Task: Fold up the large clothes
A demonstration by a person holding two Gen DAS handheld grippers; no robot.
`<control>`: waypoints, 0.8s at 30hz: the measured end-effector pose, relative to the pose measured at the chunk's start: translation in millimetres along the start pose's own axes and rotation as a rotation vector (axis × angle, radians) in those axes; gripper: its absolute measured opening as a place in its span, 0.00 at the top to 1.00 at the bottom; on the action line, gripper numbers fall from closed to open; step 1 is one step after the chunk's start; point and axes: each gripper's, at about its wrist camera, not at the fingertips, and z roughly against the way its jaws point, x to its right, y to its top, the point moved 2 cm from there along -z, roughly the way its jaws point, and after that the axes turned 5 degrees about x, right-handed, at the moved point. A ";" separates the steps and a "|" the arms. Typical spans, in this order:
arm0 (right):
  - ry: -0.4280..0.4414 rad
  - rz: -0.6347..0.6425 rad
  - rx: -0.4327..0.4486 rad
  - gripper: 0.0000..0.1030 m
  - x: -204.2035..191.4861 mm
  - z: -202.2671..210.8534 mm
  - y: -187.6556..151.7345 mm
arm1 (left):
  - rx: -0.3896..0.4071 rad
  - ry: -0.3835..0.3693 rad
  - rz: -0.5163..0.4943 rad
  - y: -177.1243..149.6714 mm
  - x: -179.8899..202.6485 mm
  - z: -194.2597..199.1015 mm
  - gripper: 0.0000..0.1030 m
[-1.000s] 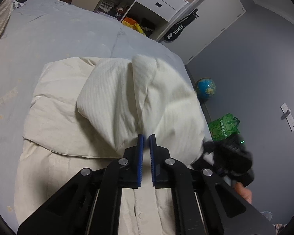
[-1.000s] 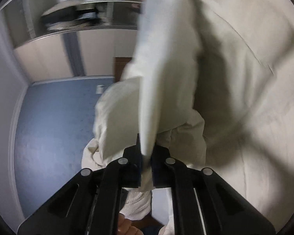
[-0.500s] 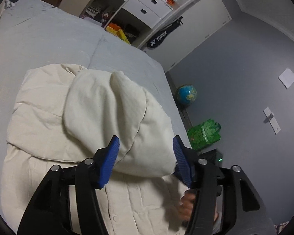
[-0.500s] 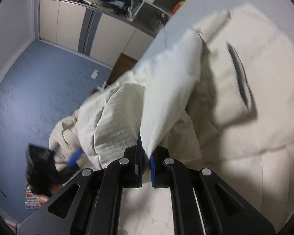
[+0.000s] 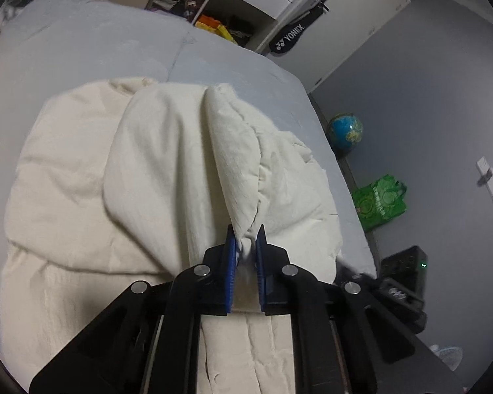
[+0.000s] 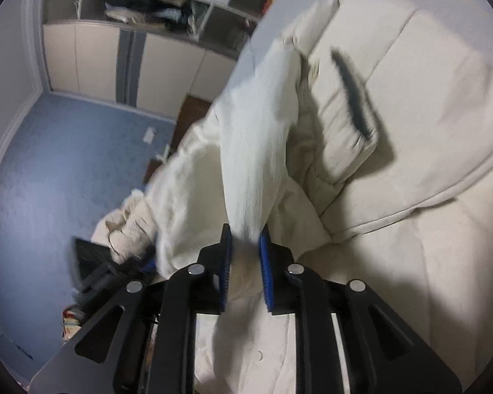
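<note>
Two tongs are at work on one cream padded coat [image 5: 167, 170] lying across the grey bed [image 5: 82, 52]. The left tongs [image 5: 245, 229] are clenched on a thin pinch of its fabric, having just closed there. The right tongs [image 6: 245, 229] have a thicker roll of the same garment between the blue pads [image 6: 226, 256], and their jaws have just been parting a little — the cloth looks pressed on both sides, so I judge it gripped, though perhaps less firmly.

The main risk is a slip on the right side: if those jaws loosen further while the fold is being carried, the heavy quilted sleeve would likely drop and undo the fold. The left pinch is shallow, at the very tips, so a hard pull could strip it free. Part of the coat hangs near the bed's edge above the blue floor [image 6: 49, 164] — its weight could drag the bulk off.

As for looks, the coat is bulky, puffy and soft, off-white with faint ribbing. A dark slit pocket [image 6: 351, 95] and stitched panels show in the right view, and one sleeve lies doubled over the body.
</note>
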 end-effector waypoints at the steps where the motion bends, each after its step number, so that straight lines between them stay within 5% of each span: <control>1: -0.009 0.015 0.021 0.84 -3.4 6.5 0.0 | 0.002 -0.006 0.012 -3.2 -5.1 -1.5 0.90; 6: 0.015 0.111 0.008 0.83 -36.7 7.6 -1.4 | 0.007 -0.054 0.080 -27.3 -29.9 -4.9 0.90; 8: 0.007 0.173 -0.019 0.75 -56.4 -3.2 -0.9 | 0.013 -0.070 0.109 -33.0 -37.6 -5.9 0.90; 10: -0.024 0.234 -0.042 0.45 -72.6 -16.6 -1.3 | 0.020 -0.087 0.122 -33.3 -39.2 -6.4 0.90; 14: -0.158 0.327 -0.098 0.41 -87.7 -56.0 -1.2 | 0.018 -0.114 0.125 -36.2 -40.2 -12.9 0.89; 15: -0.182 0.337 -0.107 0.42 -87.3 -62.6 -2.2 | 0.015 -0.116 0.124 -36.4 -41.0 -13.5 0.89; 18: -0.272 0.377 -0.141 0.87 -79.2 -75.1 -13.4 | 0.011 -0.118 0.134 -37.8 -43.8 -13.5 0.89; 24: -0.286 0.441 -0.098 0.93 -70.4 -64.1 -39.7 | -0.026 -0.090 0.130 -46.4 -50.7 -21.3 0.87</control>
